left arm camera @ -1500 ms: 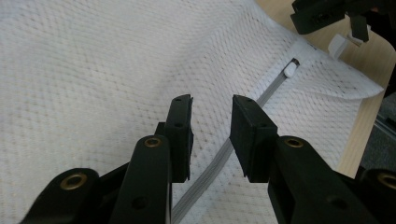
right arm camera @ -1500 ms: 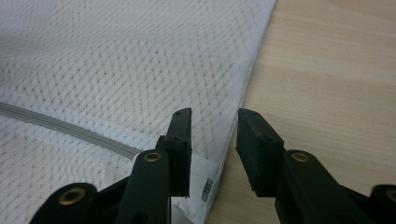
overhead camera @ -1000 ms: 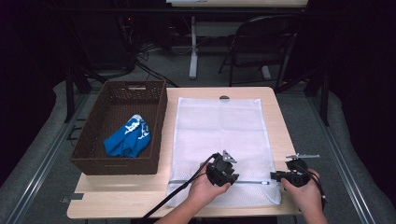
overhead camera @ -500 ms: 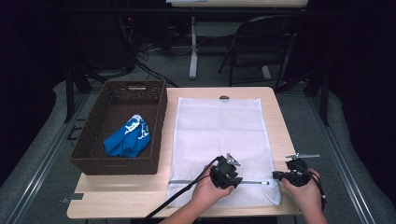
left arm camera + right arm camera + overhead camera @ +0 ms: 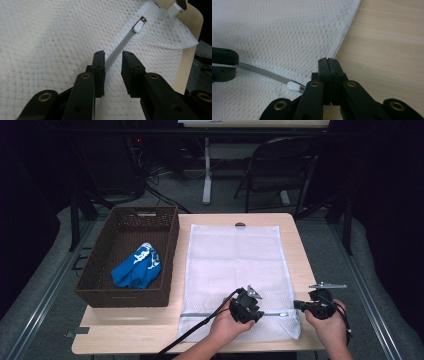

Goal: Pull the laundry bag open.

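One white mesh laundry bag (image 5: 239,275) lies flat on the desk (image 5: 295,245), its near edge close to the desk's front edge and its right edge just inside the desk's right side. One grey zipper (image 5: 120,47) runs across the bag's near end; one white zipper pull (image 5: 139,25) sits toward the right end. Left claw (image 5: 113,66) is open, its jaws set either side of the zipper track. Right claw (image 5: 328,65) is closed on the bag's edge beside the pull. One brown wicker basket (image 5: 100,270) holding one blue cloth (image 5: 136,269) stands left of the bag, well apart from both claws. Bare desk lies right of the bag.
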`<state>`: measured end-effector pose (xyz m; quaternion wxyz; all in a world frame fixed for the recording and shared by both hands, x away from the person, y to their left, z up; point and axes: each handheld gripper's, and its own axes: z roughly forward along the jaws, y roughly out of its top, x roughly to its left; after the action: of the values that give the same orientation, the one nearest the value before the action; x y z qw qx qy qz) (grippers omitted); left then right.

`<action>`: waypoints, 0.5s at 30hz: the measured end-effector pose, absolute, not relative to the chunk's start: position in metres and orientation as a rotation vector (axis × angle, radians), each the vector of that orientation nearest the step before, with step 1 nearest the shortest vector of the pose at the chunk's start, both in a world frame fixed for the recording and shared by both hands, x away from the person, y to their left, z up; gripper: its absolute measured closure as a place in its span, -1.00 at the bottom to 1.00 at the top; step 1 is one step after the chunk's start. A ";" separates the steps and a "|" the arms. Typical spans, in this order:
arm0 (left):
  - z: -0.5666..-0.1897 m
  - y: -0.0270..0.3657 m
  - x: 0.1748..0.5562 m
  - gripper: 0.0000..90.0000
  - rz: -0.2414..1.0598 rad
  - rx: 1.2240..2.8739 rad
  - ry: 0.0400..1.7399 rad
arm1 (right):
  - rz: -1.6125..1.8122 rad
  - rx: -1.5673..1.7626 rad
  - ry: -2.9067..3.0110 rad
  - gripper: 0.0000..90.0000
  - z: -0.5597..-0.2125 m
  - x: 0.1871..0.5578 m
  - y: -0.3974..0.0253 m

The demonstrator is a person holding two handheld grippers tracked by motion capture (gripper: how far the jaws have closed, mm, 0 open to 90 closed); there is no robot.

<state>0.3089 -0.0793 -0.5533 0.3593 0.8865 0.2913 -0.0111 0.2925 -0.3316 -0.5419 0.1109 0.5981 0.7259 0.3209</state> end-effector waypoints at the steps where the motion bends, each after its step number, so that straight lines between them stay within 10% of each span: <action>1: -0.554 -0.080 0.309 0.62 -0.031 2.290 0.746 | 0.944 1.761 2.130 1.00 -0.541 0.292 -0.331; 15: -0.556 -0.101 0.306 0.63 -0.084 2.274 0.699 | 1.005 1.672 2.119 1.00 -0.523 0.287 -0.323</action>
<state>0.3057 -0.1007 -0.5563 0.3715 0.8869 0.2726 -0.0326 0.2867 -0.3227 -0.5232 0.1306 0.5756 0.7294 0.3459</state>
